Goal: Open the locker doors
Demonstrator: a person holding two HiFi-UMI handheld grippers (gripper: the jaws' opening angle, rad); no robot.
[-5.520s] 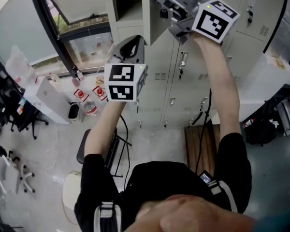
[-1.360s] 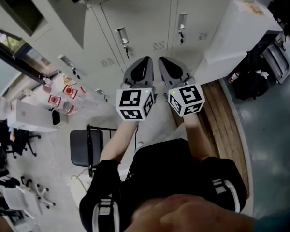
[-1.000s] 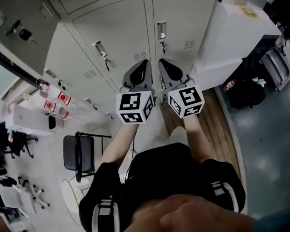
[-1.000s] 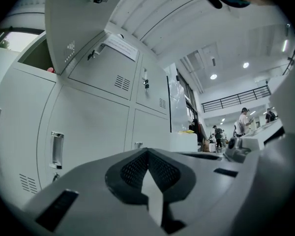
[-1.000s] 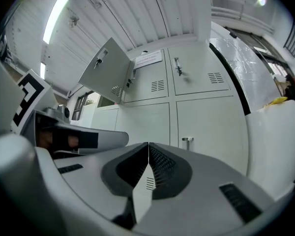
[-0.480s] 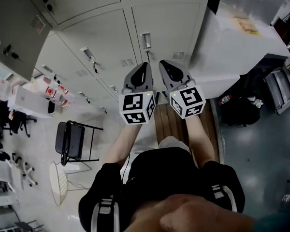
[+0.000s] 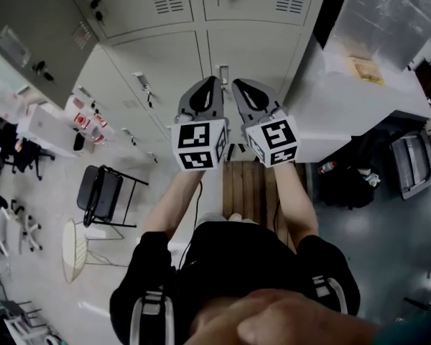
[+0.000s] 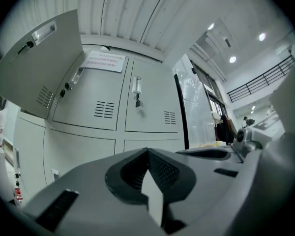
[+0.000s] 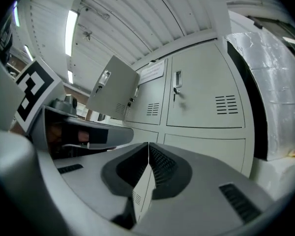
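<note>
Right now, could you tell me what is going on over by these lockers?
A person holds two grippers side by side before a bank of grey lockers. The left gripper and the right gripper are both shut and empty, touching no door. One upper door at the left stands open; the doors straight ahead are closed.

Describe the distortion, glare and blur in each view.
Head view: strong wide-angle bending of the lockers, sharp in the middle, bottom edge out of focus. Left gripper view: dark round vignette, small bright ceiling lights at upper right, the shut left tool soft up close. Right gripper view: same vignette, a strip light glaring at upper left, locker lines curved.
</note>
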